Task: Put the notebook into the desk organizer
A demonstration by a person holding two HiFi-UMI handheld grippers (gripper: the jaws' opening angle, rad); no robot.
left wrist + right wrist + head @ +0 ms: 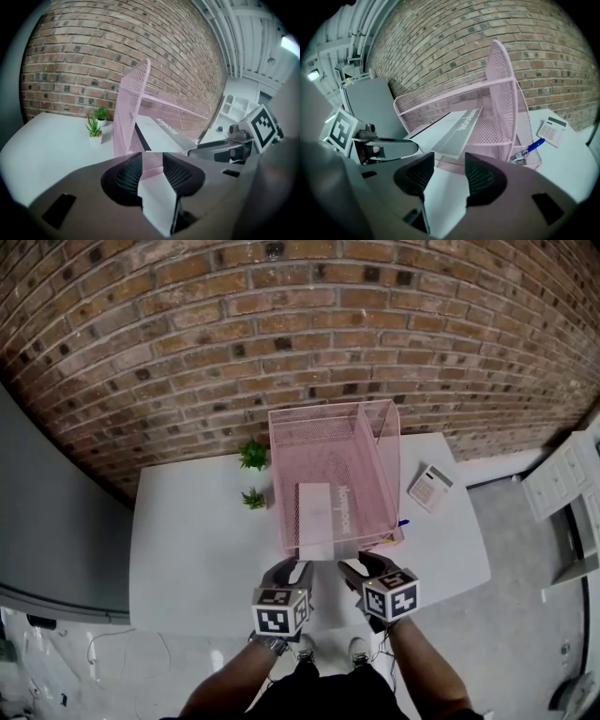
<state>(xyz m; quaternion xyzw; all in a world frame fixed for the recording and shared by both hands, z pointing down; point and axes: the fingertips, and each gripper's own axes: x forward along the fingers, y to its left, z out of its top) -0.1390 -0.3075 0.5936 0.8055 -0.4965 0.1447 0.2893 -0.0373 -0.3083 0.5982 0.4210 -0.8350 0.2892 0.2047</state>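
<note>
A red-brown brick wall (pixel 281 334) backs a white rectangular table (pixel 197 549), where a tall pink wire-mesh desk organizer (pixel 333 409) stands with its open front toward the person. The white notebook with a grey printed spine (pixel 323 512) lies flat on the organizer's lower tier. Its far end sits deep inside, and its near end is at the front lip, seeming to jut slightly past it in the right gripper view.

The left gripper (pixel 293 570) and right gripper (pixel 366 568) hover side by side just in front of that near end. The left fingers (pixel 127 176) stand apart with only mesh and table visible beyond them. The right fingers (pixel 480 177) are also spread wide and grip nothing. Neither gripper touches the notebook.

The placement looks all but finished, leaving only a clean withdrawal or a last nudge. To do it well, both grippers likely need to draw straight back and low, clear of the overhanging edge, so that the notebook is not dragged out. If a push is wanted, it should probably be square against the near edge, with the light mesh frame steadied so that it does not slide.

A white pocket calculator (pixel 430 487) lies to the organizer's right. Two small green potted plants (pixel 253 455) stand to its left, and a blue pen (pixel 533 146) rests by its front corner.
</note>
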